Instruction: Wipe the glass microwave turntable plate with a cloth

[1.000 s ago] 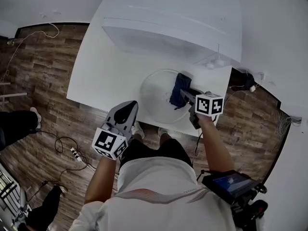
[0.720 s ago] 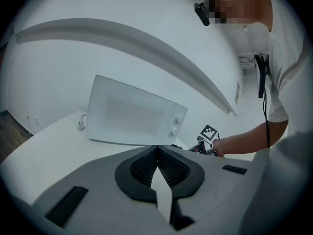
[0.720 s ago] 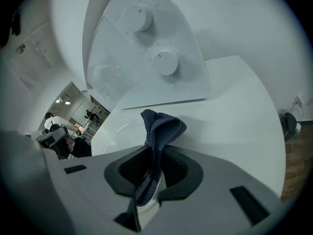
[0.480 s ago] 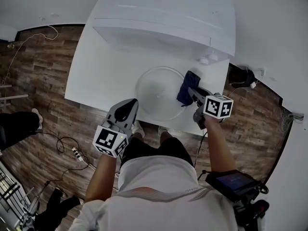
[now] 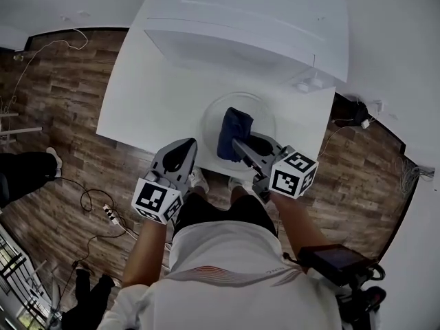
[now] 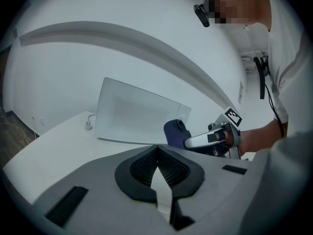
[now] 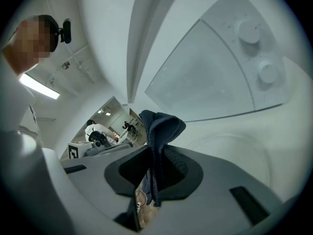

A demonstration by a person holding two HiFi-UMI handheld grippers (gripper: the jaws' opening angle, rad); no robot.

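Observation:
The round glass plate (image 5: 265, 112) lies flat on the white table (image 5: 151, 95) in front of the microwave (image 5: 247, 26). A dark blue cloth (image 5: 234, 133) rests bunched on the plate's middle, and my right gripper (image 5: 238, 144) is shut on it. In the right gripper view the cloth (image 7: 161, 126) stands up from between the jaws of that gripper (image 7: 155, 153), with the plate's rim (image 7: 234, 146) faint beyond. My left gripper (image 5: 182, 148) hovers at the table's front edge, left of the plate. It is shut and holds nothing (image 6: 156, 154).
The microwave's front with two knobs (image 7: 254, 48) faces me just behind the plate. From the left gripper view I see the microwave (image 6: 137, 114), the cloth (image 6: 175, 131) and the right gripper (image 6: 215, 138). Wooden floor with cables (image 5: 96, 205) surrounds the table.
My right gripper has dragged the cloth from the plate's right edge leftward to its middle. The left gripper has stayed where it was.

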